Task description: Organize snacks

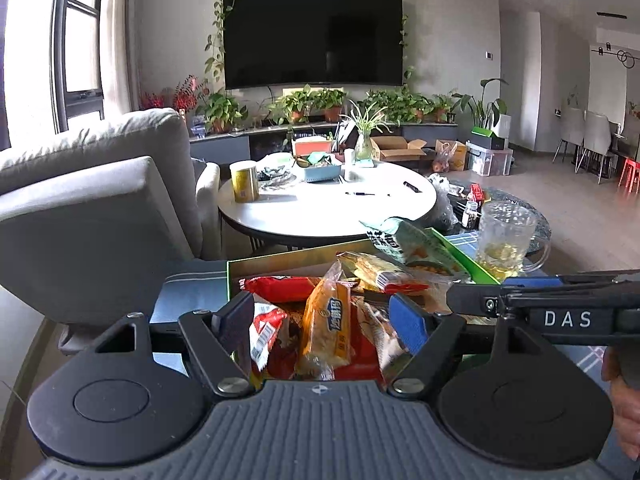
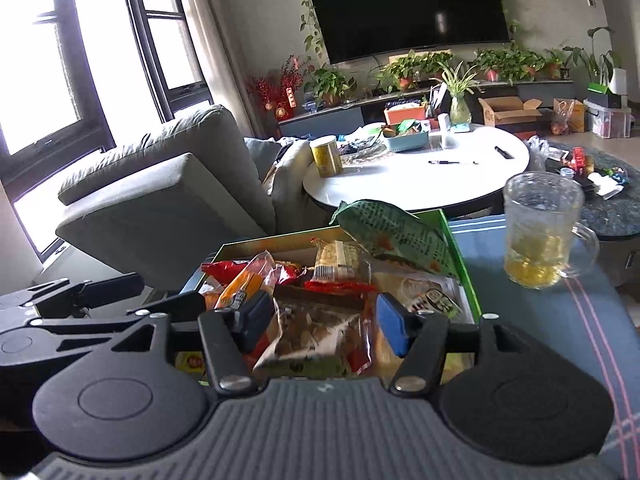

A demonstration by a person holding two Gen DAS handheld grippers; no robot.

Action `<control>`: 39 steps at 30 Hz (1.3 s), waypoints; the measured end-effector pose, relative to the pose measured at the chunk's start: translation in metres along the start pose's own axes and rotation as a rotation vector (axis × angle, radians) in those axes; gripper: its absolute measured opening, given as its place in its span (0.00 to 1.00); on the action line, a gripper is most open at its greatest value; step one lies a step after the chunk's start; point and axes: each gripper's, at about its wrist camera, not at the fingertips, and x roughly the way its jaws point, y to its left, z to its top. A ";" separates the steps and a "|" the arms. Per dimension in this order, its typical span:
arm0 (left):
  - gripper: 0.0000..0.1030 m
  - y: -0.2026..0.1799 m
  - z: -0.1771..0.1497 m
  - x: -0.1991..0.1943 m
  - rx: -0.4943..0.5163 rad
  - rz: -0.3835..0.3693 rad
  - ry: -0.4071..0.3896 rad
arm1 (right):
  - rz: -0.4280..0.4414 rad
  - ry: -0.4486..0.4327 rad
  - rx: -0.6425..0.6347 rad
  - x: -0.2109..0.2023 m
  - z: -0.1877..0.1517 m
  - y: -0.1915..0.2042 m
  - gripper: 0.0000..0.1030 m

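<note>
Nearest, bottom of both wrist views: the two claws over a heap of packets. Left gripper (image 1: 322, 322), lower centre, stands released, its blue pads either side of an orange packet (image 1: 326, 324) without pressing it; the packet lies on the pile below. Right gripper (image 2: 320, 320), lower centre of its own view, also parted, a clear-fronted packet (image 2: 316, 336) beneath the gap. Whether a pad brushes the wrapper I cannot tell, as fisheye overlap muddies it.

Middle ground: green box (image 1: 464, 254) on a blue striped cloth (image 2: 532, 320), holding the snacks loose and jumbled. Red packets (image 1: 280, 288) at centre; green bag (image 2: 396, 236) propped on the far right wall, likely too tall to lie flat. Both claws point down into the box, presumably to sort it.

Right of the box: glass mug (image 2: 540, 232), yellow liquid at the bottom, close enough to be a knock risk.

Far: round white table (image 1: 320, 208) at centre, grey sofa (image 1: 100, 184) left, television (image 1: 312, 36) on the wall.
</note>
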 end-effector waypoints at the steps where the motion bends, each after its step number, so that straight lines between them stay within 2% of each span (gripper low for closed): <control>1: 0.74 -0.002 -0.002 -0.007 0.000 0.004 -0.005 | 0.001 -0.001 0.003 -0.005 -0.002 0.000 0.66; 3: 0.78 -0.005 -0.005 -0.020 0.002 0.009 -0.018 | 0.001 -0.004 0.011 -0.015 -0.007 0.000 0.66; 7: 0.79 -0.013 -0.014 -0.049 0.006 0.004 -0.044 | -0.003 -0.010 0.012 -0.038 -0.018 0.003 0.66; 9: 0.83 -0.017 -0.019 -0.062 -0.001 0.000 -0.051 | -0.013 -0.012 -0.004 -0.049 -0.024 0.007 0.66; 13: 0.84 -0.022 -0.027 -0.087 -0.020 -0.006 -0.060 | -0.025 -0.021 -0.019 -0.071 -0.033 0.011 0.66; 18: 0.90 -0.023 -0.035 -0.112 -0.045 0.002 -0.083 | -0.036 -0.035 -0.025 -0.096 -0.043 0.017 0.66; 23: 0.90 -0.024 -0.043 -0.126 -0.056 0.031 -0.075 | -0.067 -0.051 -0.029 -0.112 -0.051 0.025 0.66; 29: 0.90 -0.021 -0.052 -0.137 -0.058 0.121 -0.072 | -0.058 -0.055 -0.040 -0.124 -0.060 0.036 0.66; 39: 0.90 -0.013 -0.059 -0.149 -0.092 0.138 -0.074 | -0.060 -0.062 -0.078 -0.131 -0.068 0.050 0.66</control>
